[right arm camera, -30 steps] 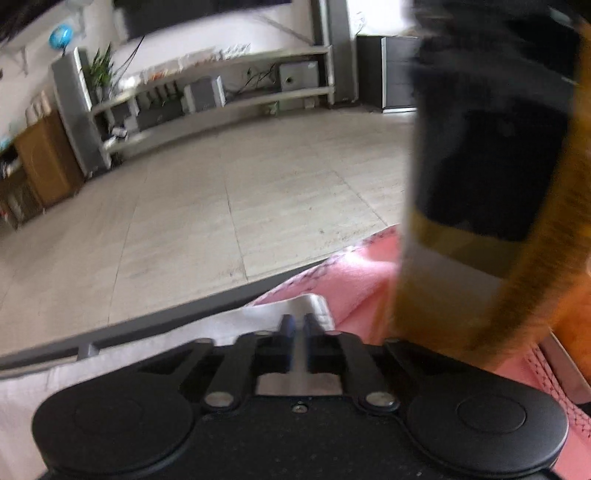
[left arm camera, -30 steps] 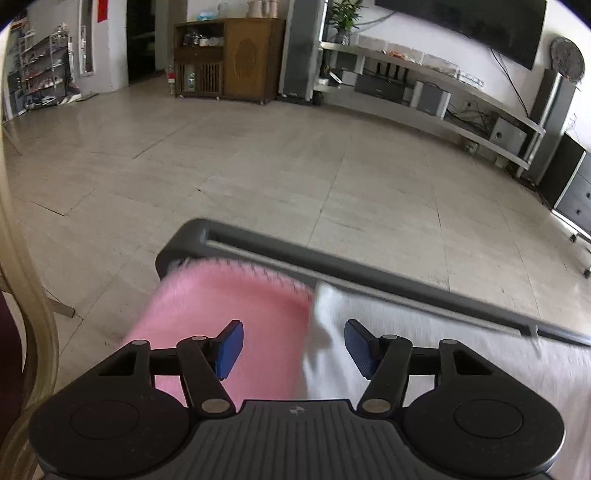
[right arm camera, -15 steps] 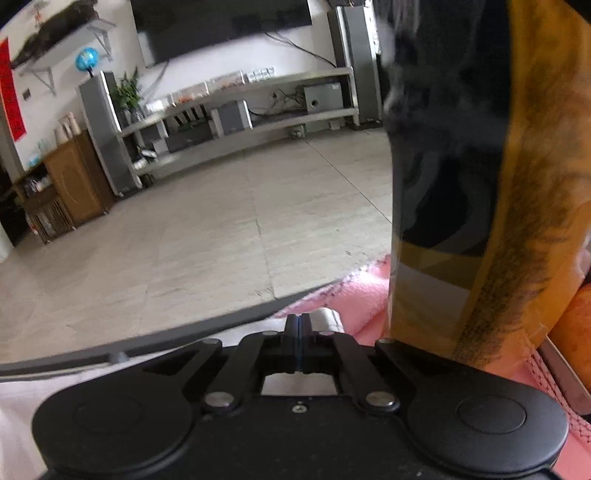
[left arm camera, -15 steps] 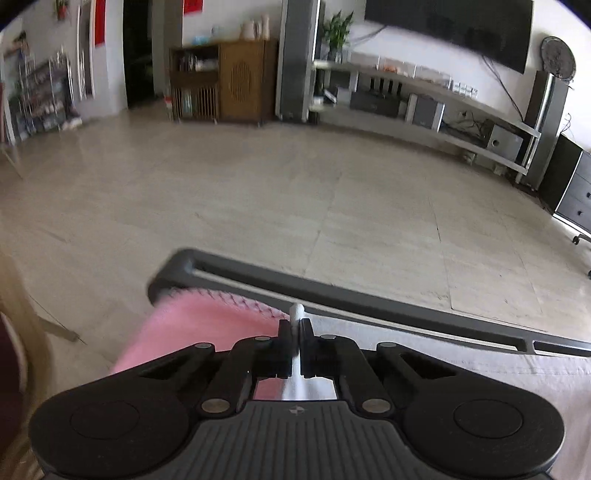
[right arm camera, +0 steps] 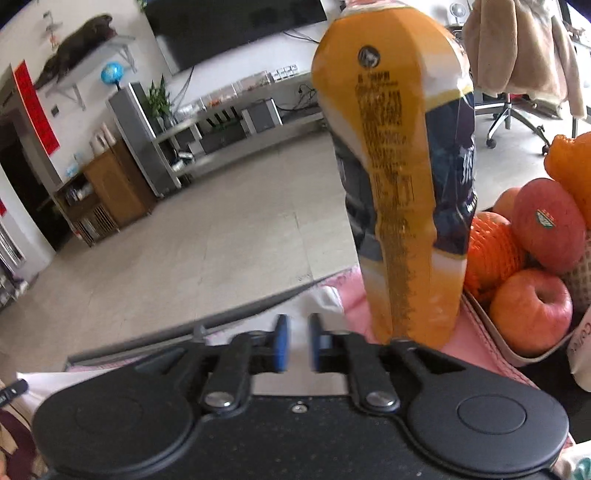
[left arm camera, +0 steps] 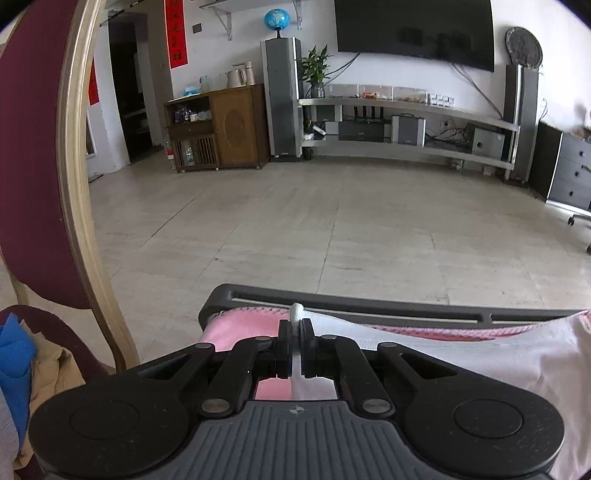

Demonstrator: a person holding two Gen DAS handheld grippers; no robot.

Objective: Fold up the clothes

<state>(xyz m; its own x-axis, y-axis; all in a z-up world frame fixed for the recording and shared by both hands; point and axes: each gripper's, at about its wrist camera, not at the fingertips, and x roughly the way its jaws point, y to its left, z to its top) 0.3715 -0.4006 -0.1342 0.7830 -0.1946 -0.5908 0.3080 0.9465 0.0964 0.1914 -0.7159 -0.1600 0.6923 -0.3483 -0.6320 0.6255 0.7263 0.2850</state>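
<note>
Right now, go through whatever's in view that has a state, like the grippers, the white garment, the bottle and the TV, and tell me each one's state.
Left gripper: shut on the white garment.
Right gripper: slightly open, blue pads apart.
White garment: lying over the pink cloth, one edge pinched.
Pink cloth: spread flat.
Bottle: standing upright.
TV: off, screen dark.

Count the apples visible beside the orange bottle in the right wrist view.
2. One red apple sits high in the fruit container, with a sticker; another apple lies below it, nearer the bottle. More may be hidden.
</note>
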